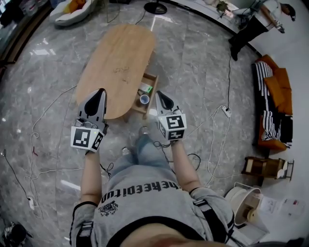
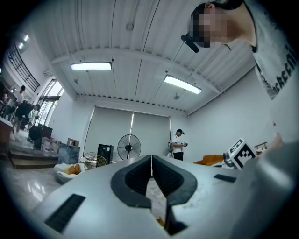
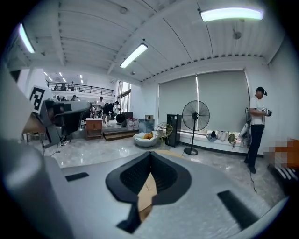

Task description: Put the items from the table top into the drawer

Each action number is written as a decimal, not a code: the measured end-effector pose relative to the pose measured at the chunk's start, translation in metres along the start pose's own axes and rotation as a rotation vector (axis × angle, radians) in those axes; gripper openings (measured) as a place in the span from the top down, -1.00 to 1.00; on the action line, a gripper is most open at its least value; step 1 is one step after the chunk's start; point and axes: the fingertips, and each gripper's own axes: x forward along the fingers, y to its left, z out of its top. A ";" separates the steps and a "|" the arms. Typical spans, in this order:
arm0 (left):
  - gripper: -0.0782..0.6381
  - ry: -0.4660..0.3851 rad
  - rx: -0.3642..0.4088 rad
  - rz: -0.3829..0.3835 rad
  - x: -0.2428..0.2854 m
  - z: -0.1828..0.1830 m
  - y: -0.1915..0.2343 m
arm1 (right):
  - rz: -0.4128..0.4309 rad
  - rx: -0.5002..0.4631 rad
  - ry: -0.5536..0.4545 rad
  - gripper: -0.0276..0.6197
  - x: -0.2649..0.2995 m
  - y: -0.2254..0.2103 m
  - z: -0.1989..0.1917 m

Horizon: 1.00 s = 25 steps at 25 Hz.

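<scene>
The oval wooden table (image 1: 118, 62) stands on the marble floor with nothing on its top. Its drawer (image 1: 155, 78) is pulled out on the right side and holds a white cup (image 1: 144, 99) and a green-and-white item (image 1: 148, 89). My left gripper (image 1: 100, 91) hovers over the table's near end, its jaws together and empty. My right gripper (image 1: 159, 94) hangs just right of the drawer's near end, also shut and empty. In the left gripper view the left gripper (image 2: 151, 161) points out into the room; in the right gripper view the right gripper (image 3: 150, 156) shows the tabletop beneath it.
Cables trail across the floor on both sides, with a power strip (image 1: 226, 112) to the right. An orange sofa (image 1: 273, 103) and a wooden stool (image 1: 263, 166) stand at the right. A fan base (image 1: 155, 7) and a white beanbag (image 1: 72, 9) lie beyond the table. A person (image 1: 251, 26) stands far right.
</scene>
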 end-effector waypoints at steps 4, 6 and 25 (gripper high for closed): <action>0.75 -0.015 0.003 0.006 -0.007 0.014 -0.003 | -0.009 -0.019 -0.044 0.91 -0.015 0.004 0.021; 0.75 -0.024 0.006 0.007 -0.010 0.021 -0.003 | -0.014 -0.026 -0.068 0.91 -0.021 0.007 0.031; 0.75 -0.080 0.021 0.038 -0.039 0.061 -0.003 | -0.102 -0.040 -0.263 0.93 -0.081 0.015 0.099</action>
